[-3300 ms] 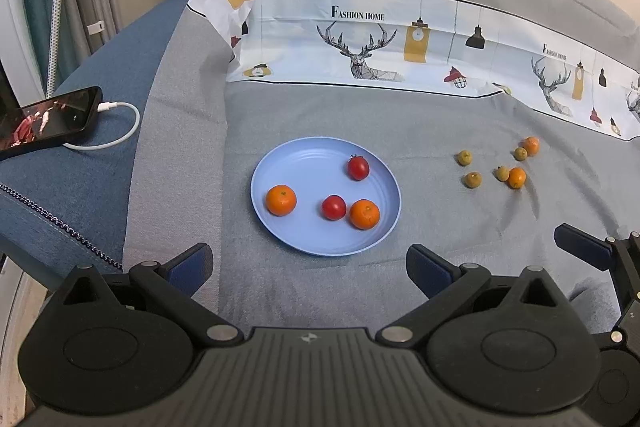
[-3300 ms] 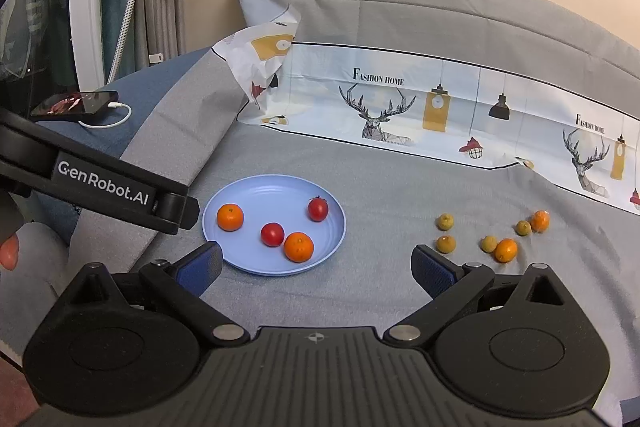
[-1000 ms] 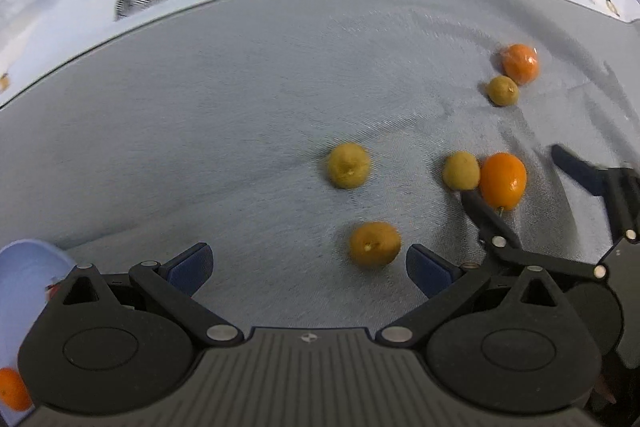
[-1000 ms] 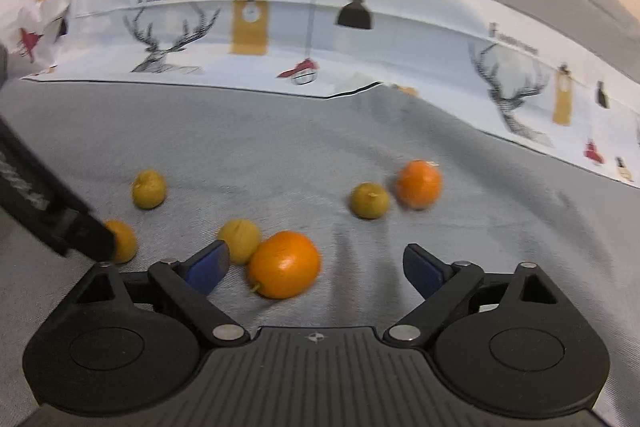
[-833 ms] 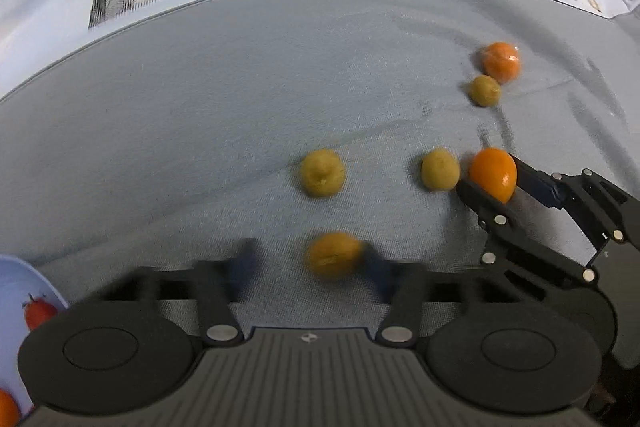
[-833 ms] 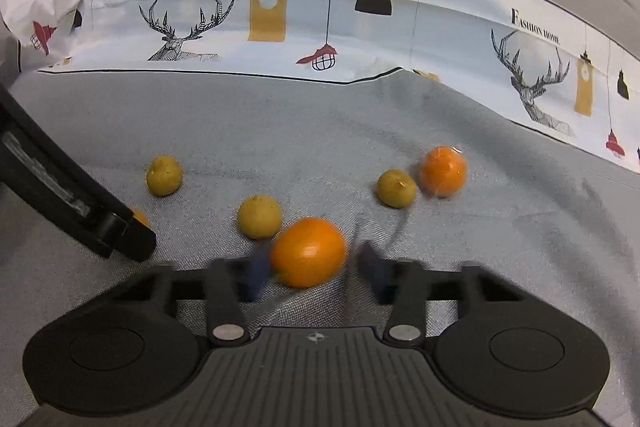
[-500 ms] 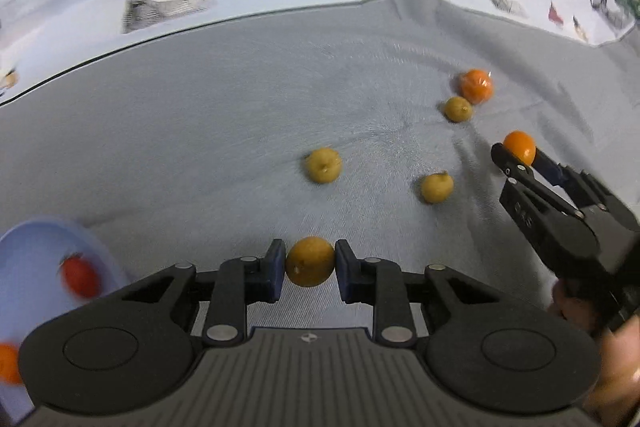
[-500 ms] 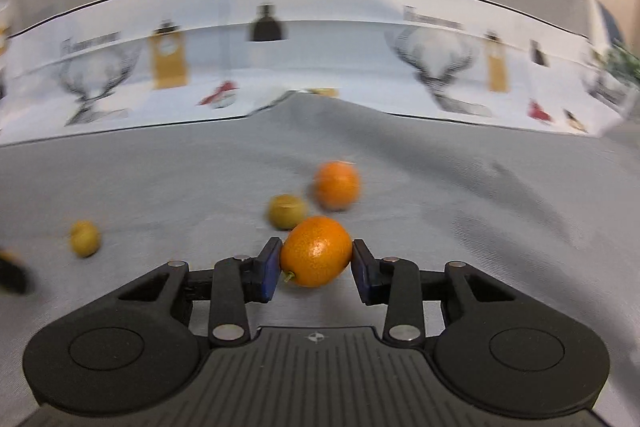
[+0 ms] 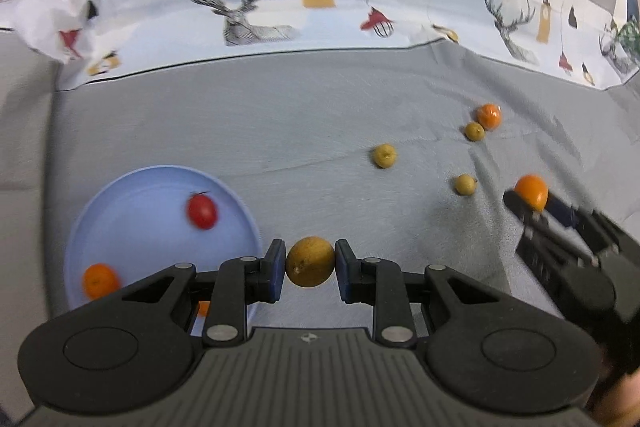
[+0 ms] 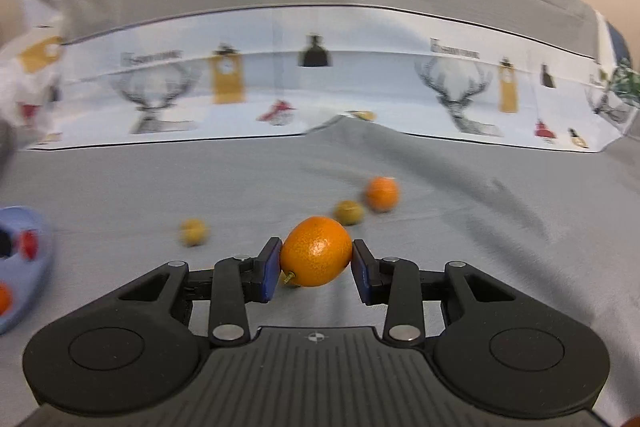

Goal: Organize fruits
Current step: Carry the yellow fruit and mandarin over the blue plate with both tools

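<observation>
Your left tongs (image 9: pixel 310 270) pinch a small round yellow-brown fruit (image 9: pixel 310 261) just right of the pale blue round plate (image 9: pixel 132 211). Your right tongs (image 10: pixel 316 269) clamp an oval orange kumquat (image 10: pixel 316 257). Three small fruits lie farther off on the grey cloth (image 10: pixel 440 227).

oranges (image 9: pixel 488 115): 4 | yellow fruits (image 9: pixel 384 155): 4 | tomatoes (image 9: pixel 202 211): 1 | plates (image 9: pixel 132 195): 1

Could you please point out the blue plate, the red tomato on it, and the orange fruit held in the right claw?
blue plate (image 9: pixel 132 195): left wrist view, bare inner surface.
red tomato (image 9: pixel 202 213): left wrist view, middle of its skin.
orange fruit (image 10: pixel 316 257): right wrist view, front face.
</observation>
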Available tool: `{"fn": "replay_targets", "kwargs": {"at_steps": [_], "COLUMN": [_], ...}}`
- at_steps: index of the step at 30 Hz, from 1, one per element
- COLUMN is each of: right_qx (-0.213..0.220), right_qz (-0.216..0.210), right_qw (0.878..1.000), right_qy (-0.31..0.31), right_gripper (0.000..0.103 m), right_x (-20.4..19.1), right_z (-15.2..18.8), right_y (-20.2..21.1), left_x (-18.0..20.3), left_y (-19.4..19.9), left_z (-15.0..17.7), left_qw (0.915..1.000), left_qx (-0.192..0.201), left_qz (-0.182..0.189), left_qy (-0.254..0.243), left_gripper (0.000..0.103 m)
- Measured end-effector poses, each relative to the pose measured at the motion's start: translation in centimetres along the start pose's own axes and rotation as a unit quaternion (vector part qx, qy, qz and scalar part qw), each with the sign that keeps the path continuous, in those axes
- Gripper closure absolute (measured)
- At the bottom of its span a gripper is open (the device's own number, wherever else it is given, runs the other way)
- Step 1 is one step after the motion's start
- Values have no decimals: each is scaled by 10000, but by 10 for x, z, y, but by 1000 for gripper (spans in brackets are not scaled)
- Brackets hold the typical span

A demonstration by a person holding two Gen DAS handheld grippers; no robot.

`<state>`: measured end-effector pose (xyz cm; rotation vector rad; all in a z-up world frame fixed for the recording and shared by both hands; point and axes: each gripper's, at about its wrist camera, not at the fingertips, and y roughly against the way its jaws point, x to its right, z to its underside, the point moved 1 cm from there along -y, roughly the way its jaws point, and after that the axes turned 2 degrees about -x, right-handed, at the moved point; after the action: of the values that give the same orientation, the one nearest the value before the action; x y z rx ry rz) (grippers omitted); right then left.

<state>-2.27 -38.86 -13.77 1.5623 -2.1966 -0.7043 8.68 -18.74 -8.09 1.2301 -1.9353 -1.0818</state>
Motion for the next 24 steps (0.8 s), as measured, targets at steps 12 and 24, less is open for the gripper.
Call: {"fn": "replay_targets", "kwargs": {"at_steps": [12,24], "right_qx": [78,63], "right_qz": [-1172,-1708], "right_qw": [9908,9796], "right_qy": [669,1055], "right_gripper": [64,64], "right_x": [-97,-149], "right_z": [-2,1], "right_y": [92,136], "left_x": [-56,-100], "left_y": [59,94], "left_z": [41,65], "left_qw": [9986,9951], "left_qx": [190,423], "left_qz": [-203,-224], "left_qy": [453,861], "left_gripper": [74,74]}}
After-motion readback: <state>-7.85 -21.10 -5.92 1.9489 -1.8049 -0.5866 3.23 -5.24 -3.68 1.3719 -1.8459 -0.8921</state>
